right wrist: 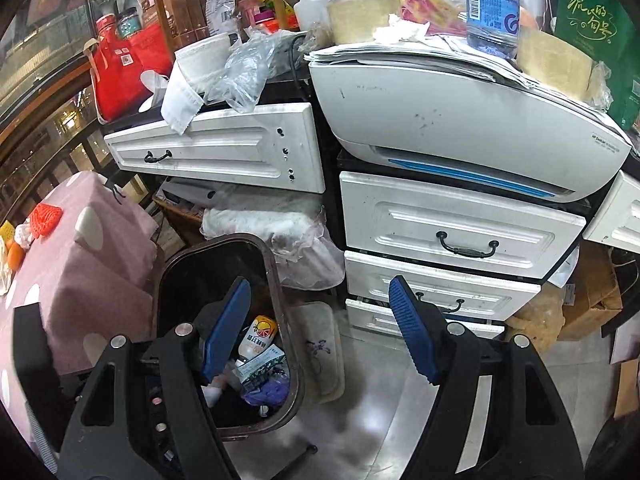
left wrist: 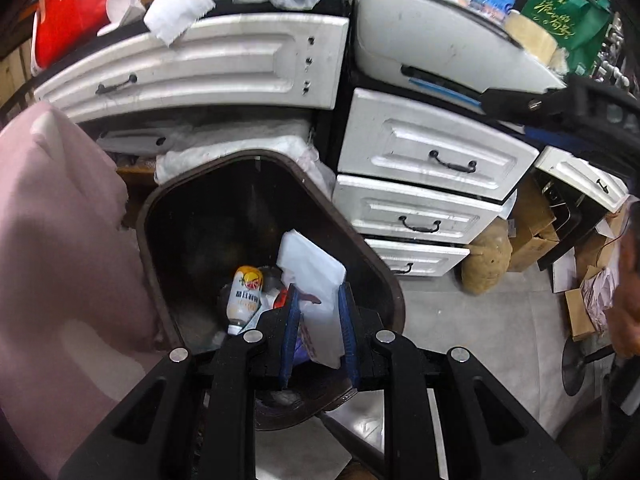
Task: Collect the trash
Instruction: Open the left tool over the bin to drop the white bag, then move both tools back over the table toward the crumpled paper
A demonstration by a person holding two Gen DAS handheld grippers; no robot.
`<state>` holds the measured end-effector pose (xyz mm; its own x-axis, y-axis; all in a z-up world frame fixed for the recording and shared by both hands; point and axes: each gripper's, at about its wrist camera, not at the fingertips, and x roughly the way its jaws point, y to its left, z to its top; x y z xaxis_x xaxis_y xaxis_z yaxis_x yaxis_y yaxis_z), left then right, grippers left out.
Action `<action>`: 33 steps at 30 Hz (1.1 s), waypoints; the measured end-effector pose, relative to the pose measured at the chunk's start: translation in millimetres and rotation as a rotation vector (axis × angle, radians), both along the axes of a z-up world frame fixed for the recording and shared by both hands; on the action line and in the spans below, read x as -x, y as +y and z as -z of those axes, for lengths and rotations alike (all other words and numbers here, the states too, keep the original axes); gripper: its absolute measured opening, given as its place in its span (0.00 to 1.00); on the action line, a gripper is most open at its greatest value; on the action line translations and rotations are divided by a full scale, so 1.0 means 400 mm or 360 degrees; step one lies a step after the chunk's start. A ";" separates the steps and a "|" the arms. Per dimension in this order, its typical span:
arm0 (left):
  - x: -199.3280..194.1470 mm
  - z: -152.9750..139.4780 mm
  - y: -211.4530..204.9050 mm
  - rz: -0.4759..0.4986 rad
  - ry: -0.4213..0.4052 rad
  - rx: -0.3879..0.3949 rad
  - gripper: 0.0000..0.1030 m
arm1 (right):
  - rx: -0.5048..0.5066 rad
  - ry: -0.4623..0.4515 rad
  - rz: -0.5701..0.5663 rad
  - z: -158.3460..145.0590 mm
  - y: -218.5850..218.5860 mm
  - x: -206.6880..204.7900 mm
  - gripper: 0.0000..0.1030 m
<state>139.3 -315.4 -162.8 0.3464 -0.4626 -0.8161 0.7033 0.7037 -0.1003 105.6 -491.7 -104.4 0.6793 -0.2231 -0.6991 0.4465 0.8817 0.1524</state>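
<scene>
Left wrist view: left gripper (left wrist: pixel 319 330) pinching a white wrapper (left wrist: pixel 316 280) between nearly closed fingers, angled down over the dark bin (left wrist: pixel 394 292). Risk on release: wrapper catching the near rim and sliding to the floor, since low end overhangs it. Right gripper (right wrist: pixel 322 330) spread wide, empty, tilted down above bin (right wrist: pixel 276 276) and bottle (right wrist: pixel 258 338).

Trash bins: one, dark brown (right wrist: pixel 286 292), lower centre of the frame.
Drink bottles in the bin: one (right wrist: pixel 258 336).
Handled white drawer fronts right of the bin: three (right wrist: pixel 460 236).
Printers: one (right wrist: pixel 460 128), upper right.
Water bottles on the printer: one (right wrist: pixel 490 4).
Red bags: one (right wrist: pixel 128 68), upper left.
</scene>
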 end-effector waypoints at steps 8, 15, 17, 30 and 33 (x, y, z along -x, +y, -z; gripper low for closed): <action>-0.012 0.020 0.011 -0.0037 0.0020 0.0026 0.78 | 0.0004 -0.0001 -0.0005 0.000 0.006 0.002 0.72; 0.020 -0.013 0.016 0.0018 0.0081 0.0072 0.89 | -0.0022 -0.0045 0.0007 -0.011 -0.005 0.009 0.83; 0.035 -0.030 0.023 0.0029 0.0090 0.0099 0.91 | -0.0024 -0.0057 -0.0008 -0.015 -0.001 0.008 0.84; 0.125 -0.201 0.110 0.0038 -0.0177 0.0119 0.94 | 0.0000 -0.0150 -0.0177 -0.063 0.078 -0.019 0.89; 0.126 -0.234 0.143 0.0019 -0.0203 0.0152 0.94 | -0.0002 -0.0161 -0.0223 -0.074 0.100 -0.030 0.89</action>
